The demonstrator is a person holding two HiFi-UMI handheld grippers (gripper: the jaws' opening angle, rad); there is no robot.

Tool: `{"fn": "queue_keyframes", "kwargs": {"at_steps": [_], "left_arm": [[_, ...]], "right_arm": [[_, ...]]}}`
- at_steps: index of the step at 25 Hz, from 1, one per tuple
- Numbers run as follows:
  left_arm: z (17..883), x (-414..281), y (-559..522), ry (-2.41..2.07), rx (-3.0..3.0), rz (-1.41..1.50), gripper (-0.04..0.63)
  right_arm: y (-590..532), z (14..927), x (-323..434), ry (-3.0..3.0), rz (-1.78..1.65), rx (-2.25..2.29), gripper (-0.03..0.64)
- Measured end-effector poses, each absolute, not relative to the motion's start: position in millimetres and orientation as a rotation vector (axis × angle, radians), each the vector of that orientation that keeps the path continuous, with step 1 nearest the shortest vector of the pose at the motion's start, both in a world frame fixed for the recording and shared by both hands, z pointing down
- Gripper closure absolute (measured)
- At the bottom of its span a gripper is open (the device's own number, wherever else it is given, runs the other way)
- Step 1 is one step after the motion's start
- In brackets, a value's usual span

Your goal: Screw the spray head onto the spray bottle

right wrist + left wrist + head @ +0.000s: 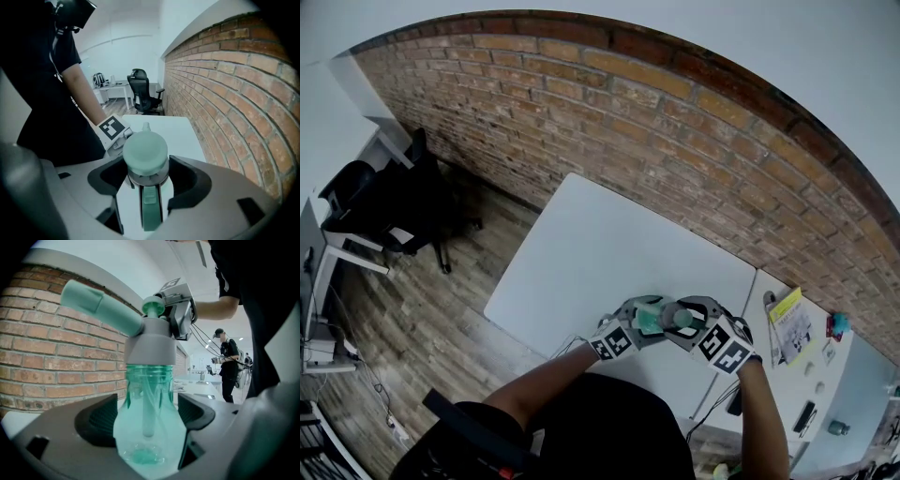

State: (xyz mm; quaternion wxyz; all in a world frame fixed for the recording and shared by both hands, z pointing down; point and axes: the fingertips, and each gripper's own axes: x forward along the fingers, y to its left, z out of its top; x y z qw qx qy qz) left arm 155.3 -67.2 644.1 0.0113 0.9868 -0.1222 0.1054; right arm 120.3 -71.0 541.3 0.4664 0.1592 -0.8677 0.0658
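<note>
Head view: left gripper (639, 323) and right gripper (682, 323) meet above the white table's (581, 253) near edge.
Left gripper: jaws wide, clamped on the green spray bottle (147, 427).
Right gripper: jaws closed on the spray head (145, 152), seated on the bottle's neck.
Technique: likely best to brace the bottle and twist the head square to the neck.

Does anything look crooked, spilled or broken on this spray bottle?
Nothing stands out. The spray head sits straight on the spray bottle; the left tool grips the bottle, the right tool the head. No spill or crack shows.
</note>
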Motion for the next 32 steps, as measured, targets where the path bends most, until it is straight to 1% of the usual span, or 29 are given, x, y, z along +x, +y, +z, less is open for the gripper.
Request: {"fn": "queue_keyframes", "kwargs": {"at_steps": [8,12,20,25,32], "left_arm": [[638,156,-68,-0.382,3.086,0.309,0.199],[642,157,-67,-0.389,3.070,0.313,0.201],[642,155,-67,-0.387,3.072,0.307,0.199],[643,156,-67,-0.390,3.074,0.308,0.199],[643,157,-67,-0.390,3.073,0.316,0.199]], "right_arm": [[-67,542,119,-2.125,0.100,0.087,0.347],[-66,542,119,-2.113,0.102,0.056,0.348],[-64,531,131,-2.142,0.219,0.306,0.347],[-67,517,132,-2.138,0.333,0.608,0.348],[-76,535,128,-1.998,0.269,0.811,0.348]]}}
